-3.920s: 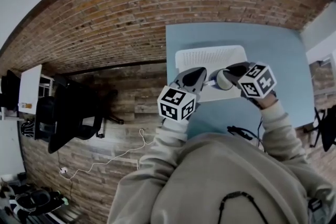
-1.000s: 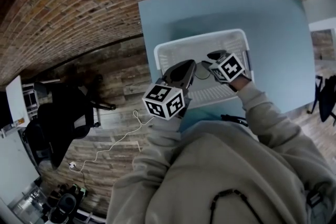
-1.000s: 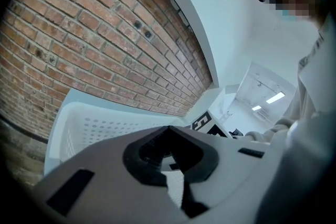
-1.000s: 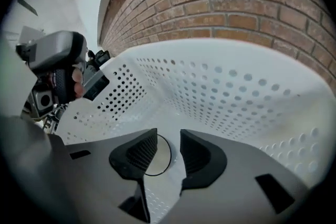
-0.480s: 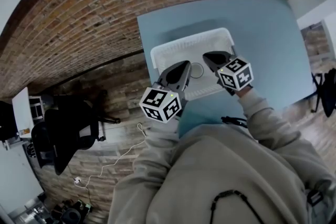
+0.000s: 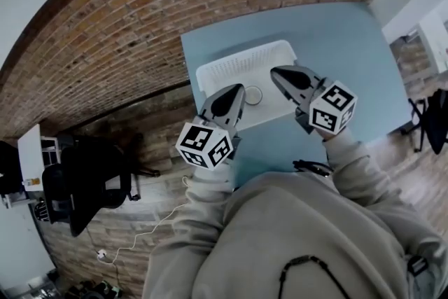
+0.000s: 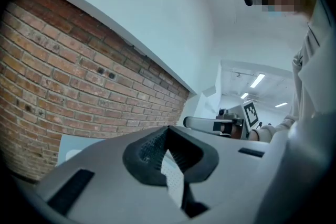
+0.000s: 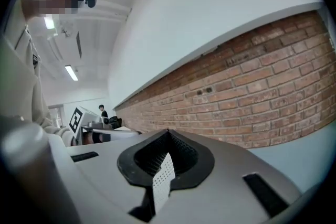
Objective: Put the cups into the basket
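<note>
A white slatted basket (image 6: 238, 65) stands on the blue table (image 6: 343, 38), near its left edge. One pale cup (image 6: 253, 95) sits upright inside the basket, by its near wall. My left gripper (image 6: 236, 88) hovers at the basket's near left side, shut and empty. My right gripper (image 6: 275, 71) hangs over the basket's right part, raised off the cup, also shut with nothing in it. In the left gripper view the jaws (image 7: 168, 129) meet, and the right gripper (image 7: 224, 124) shows beyond them. The right gripper view shows closed jaws (image 8: 168, 134) pointing at a brick wall.
The table's left edge (image 6: 187, 73) runs just beside the basket, with a brick wall (image 6: 126, 17) and wood floor beyond. A black chair (image 6: 84, 182) and a white cable (image 6: 143, 224) are on the floor at left. Bare table lies right of the basket.
My right gripper, which held a cup earlier, has let it go in the basket, closed and pulled back up to the right. The left gripper has stayed by the basket.
</note>
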